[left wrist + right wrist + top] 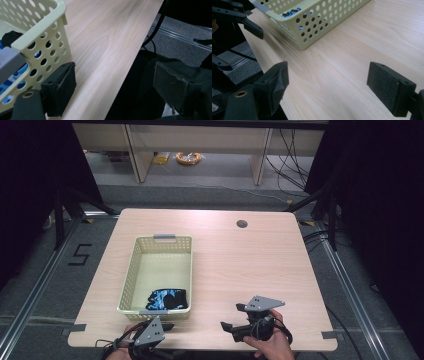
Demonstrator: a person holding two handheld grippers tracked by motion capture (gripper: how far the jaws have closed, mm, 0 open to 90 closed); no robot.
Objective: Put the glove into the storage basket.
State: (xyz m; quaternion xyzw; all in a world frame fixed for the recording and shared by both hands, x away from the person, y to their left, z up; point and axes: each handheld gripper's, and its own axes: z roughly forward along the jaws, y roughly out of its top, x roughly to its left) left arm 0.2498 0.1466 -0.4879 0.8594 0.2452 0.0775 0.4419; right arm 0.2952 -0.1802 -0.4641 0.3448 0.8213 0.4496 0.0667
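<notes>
Pale yellow perforated basket on table's left, blue-black cloth bunched in its near end

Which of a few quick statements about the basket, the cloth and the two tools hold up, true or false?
1. The basket holds a blue and black cloth. True.
2. The cloth lies at the basket's far end. False: it lies at the near end, by the person.
3. Both tools are open and empty. True: left tool, right tool.
4. The right tool is inside the basket. False: it is over bare table.
</notes>
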